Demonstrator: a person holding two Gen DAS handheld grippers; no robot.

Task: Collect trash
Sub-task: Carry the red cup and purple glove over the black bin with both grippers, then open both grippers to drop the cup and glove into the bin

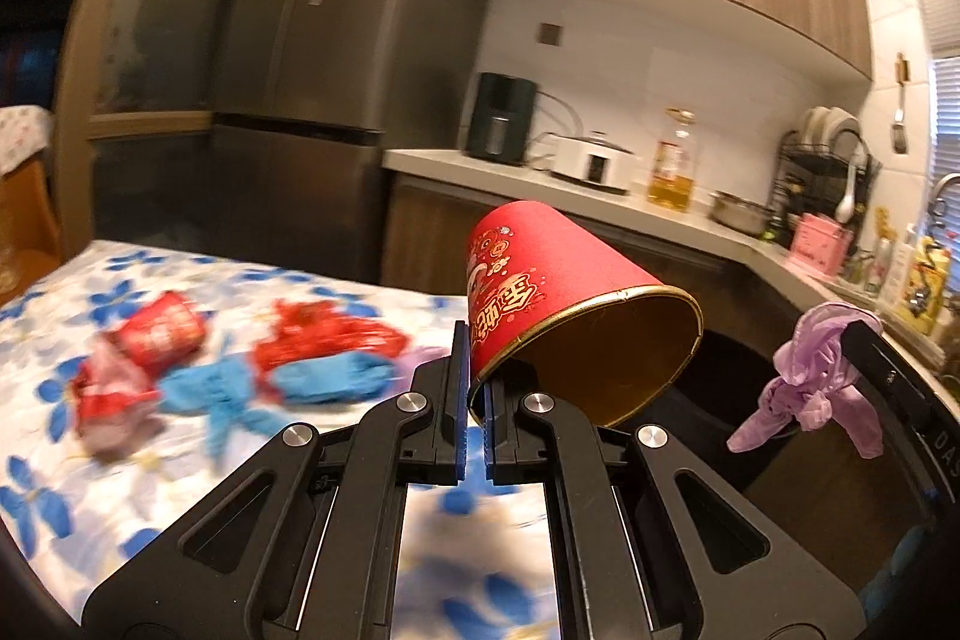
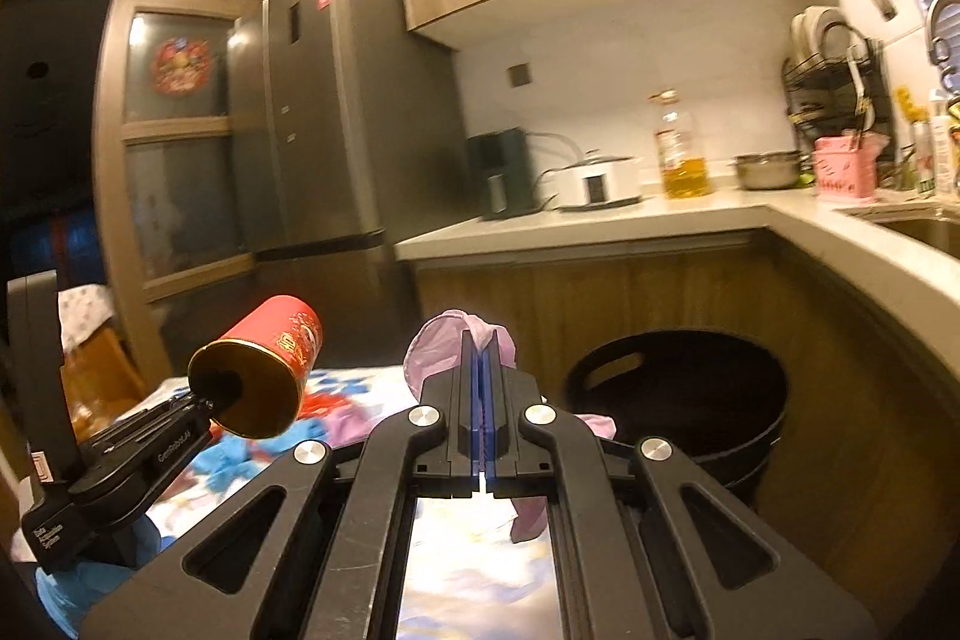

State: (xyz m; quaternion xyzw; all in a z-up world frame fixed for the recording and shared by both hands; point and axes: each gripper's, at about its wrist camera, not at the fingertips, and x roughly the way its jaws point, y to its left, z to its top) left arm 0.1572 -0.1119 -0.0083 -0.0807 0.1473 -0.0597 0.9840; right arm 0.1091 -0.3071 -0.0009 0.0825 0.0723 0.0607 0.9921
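A kitchen scene. The left claw (image 1: pixel 475 388) is clenched on the rim of a red paper cup (image 1: pixel 558 292), which is held tipped in the air above the flowered surface (image 1: pixel 54 340). The right claw (image 2: pixel 483 400) is clenched on a crumpled purple bag (image 2: pixel 432 346), raised beside a black bin (image 2: pixel 720 400). More red and blue wrappers (image 1: pixel 288 364) lie on the surface.
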